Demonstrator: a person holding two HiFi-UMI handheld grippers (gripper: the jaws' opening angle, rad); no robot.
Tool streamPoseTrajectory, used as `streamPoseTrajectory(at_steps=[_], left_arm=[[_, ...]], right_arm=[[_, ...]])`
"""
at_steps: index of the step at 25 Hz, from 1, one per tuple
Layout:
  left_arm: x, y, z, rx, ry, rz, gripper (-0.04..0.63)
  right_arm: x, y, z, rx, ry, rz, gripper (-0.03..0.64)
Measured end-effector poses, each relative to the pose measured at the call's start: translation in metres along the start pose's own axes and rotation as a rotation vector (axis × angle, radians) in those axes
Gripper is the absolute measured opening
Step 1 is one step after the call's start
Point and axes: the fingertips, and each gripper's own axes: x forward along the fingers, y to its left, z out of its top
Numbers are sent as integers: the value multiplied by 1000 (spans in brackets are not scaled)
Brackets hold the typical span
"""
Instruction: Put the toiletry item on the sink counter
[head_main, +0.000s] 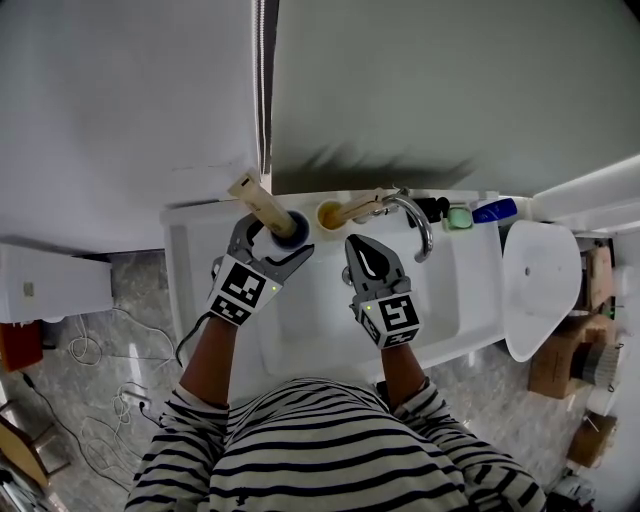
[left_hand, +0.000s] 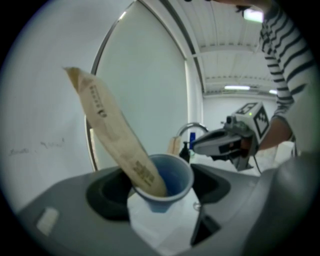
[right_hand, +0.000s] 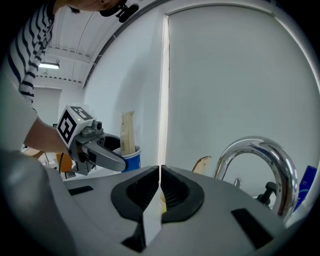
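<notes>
A blue cup (head_main: 291, 229) with a tall tan tube (head_main: 258, 198) standing in it is at the back left of the white sink counter (head_main: 190, 250). My left gripper (head_main: 279, 236) is shut on the cup, one jaw on each side. In the left gripper view the cup (left_hand: 172, 175) fills the gap and the tube (left_hand: 112, 130) leans left. My right gripper (head_main: 357, 241) hovers over the basin beside it, shut with nothing held. The right gripper view shows its jaws (right_hand: 160, 172) meeting, with the cup (right_hand: 132, 159) to the left.
A yellow cup (head_main: 329, 215) holding a wooden-handled item (head_main: 358, 207) stands just behind the right gripper, next to the chrome faucet (head_main: 420, 225). A green item (head_main: 459, 217) and a blue bottle (head_main: 495, 210) sit further right. A white toilet (head_main: 540, 285) is beside the sink.
</notes>
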Motion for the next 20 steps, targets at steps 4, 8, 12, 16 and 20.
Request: streamPoseTrajectory(at_steps=[4, 8, 12, 16, 20], left_arm=[[8, 5, -12, -11, 19, -3, 370], [18, 9, -25, -21, 38, -8, 370], [30, 12, -39, -21, 57, -16, 370], [43, 17, -53, -21, 76, -21, 370], [53, 19, -67, -15, 105, -16, 370]], right_arm=[[2, 0, -2, -2, 7, 3, 15], [6, -2, -3, -3, 13, 6, 14], [7, -3, -5, -9, 23, 8, 14], [9, -6, -8, -13, 36, 8, 14], [10, -9, -13, -13, 49, 4, 14]])
